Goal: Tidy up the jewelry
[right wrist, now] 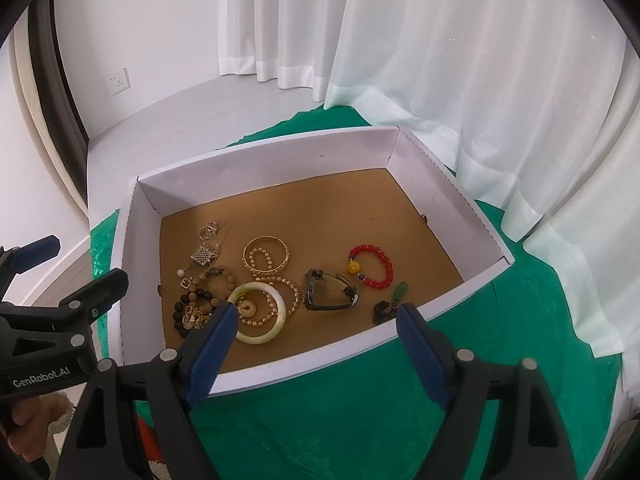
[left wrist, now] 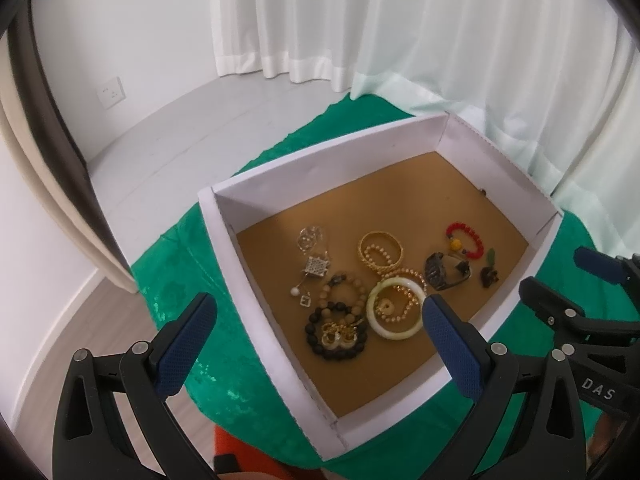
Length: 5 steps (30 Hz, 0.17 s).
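White cardboard box (right wrist: 260,376) with brown floor sits on a green cloth (right wrist: 360,420) over the desk; near wall low, far wall against the white curtain (right wrist: 440,80).

Left gripper (left wrist: 320,320): jaws spread wide, nothing between them, hovering above the box's near-left corner. Right gripper (right wrist: 316,316): also wide, empty, poised over the near wall.

Jewelry all lies in the near half of the box. Pale green jade bangle (right wrist: 260,312) lies flat, a gold bead chain (right wrist: 280,292) looping through it. Black bead bracelet (left wrist: 336,332) sits just beside it at left, gold bits inside its ring. Gold bangles (right wrist: 266,258) behind. Dark wristwatch (right wrist: 328,288) centre; red bead bracelet with a yellow bead (right wrist: 372,266) to its right, apart from it. Small dark charm with a green piece (right wrist: 390,304) near the right fingertip. Silver square pendant and rings (left wrist: 316,266) at far left.

Open room: the far half of the box floor is bare, as is the right strip.

Left wrist view alone shows the box's near-left corner seam and orange material (left wrist: 240,452) beneath the cloth edge. Right wrist view alone shows a hand (right wrist: 24,432) around the left gripper's handle.
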Tool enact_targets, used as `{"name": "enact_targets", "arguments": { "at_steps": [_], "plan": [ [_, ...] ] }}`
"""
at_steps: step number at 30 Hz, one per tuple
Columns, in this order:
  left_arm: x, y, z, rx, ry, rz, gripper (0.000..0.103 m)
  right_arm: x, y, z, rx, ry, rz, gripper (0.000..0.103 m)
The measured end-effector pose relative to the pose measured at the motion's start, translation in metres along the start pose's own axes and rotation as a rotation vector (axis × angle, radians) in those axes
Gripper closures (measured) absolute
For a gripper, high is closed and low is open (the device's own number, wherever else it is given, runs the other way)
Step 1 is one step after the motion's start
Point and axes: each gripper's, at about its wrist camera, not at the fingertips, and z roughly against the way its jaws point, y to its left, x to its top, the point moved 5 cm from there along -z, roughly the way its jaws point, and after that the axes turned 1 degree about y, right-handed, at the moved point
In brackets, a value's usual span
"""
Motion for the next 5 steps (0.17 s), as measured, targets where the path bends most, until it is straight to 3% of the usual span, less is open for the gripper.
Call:
{"name": "enact_targets", "arguments": {
  "at_steps": [5],
  "plan": [
    [0.0006,-0.0017,0.0034,-0.006,-0.034,-0.015,0.001,-0.0013,-0.0053,-0.0018,0.000,0.002,-0.006,0.020]
  ]
}}
